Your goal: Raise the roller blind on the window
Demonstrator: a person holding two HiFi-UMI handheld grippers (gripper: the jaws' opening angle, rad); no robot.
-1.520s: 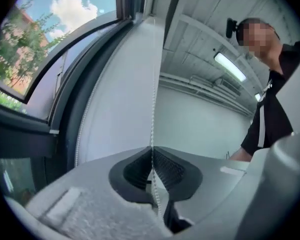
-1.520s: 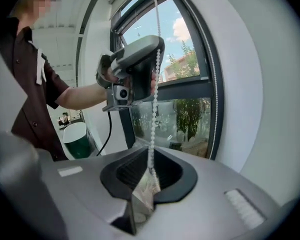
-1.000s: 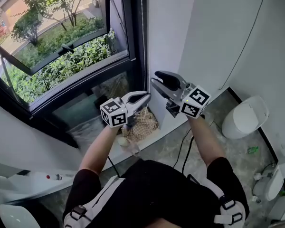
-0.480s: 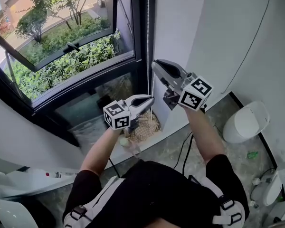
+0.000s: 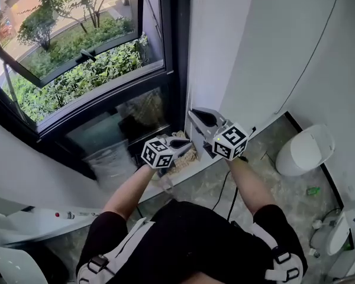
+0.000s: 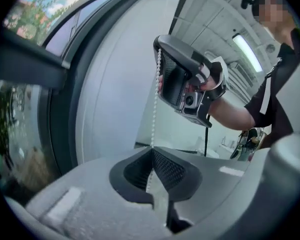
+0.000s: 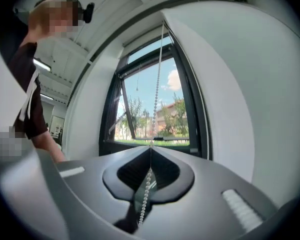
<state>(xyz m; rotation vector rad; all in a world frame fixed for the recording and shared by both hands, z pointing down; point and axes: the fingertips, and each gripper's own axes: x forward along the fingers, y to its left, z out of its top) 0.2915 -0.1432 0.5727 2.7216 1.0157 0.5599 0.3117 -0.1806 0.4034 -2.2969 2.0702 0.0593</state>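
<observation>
Left hand-held gripper [image 6: 151, 148] is clamped on the white bead chain [image 6: 155, 99]. Right hand-held gripper [image 7: 151, 145], at its 1 o'clock, jaws just closing, pinches it too. The chain hangs along the dark window frame [image 5: 176, 70] edge.

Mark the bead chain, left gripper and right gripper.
bead chain [image 7: 157, 84], right gripper view, stretch above the jaws.
left gripper [image 5: 188, 143], head view, jaw tips.
right gripper [image 5: 193, 113], head view, jaw tips, just closed on the chain.

White bead chain [image 7: 157, 79], black window frame [image 5: 176, 52], mottled grey floor [image 5: 284, 194], white wall [image 5: 272, 40].
</observation>
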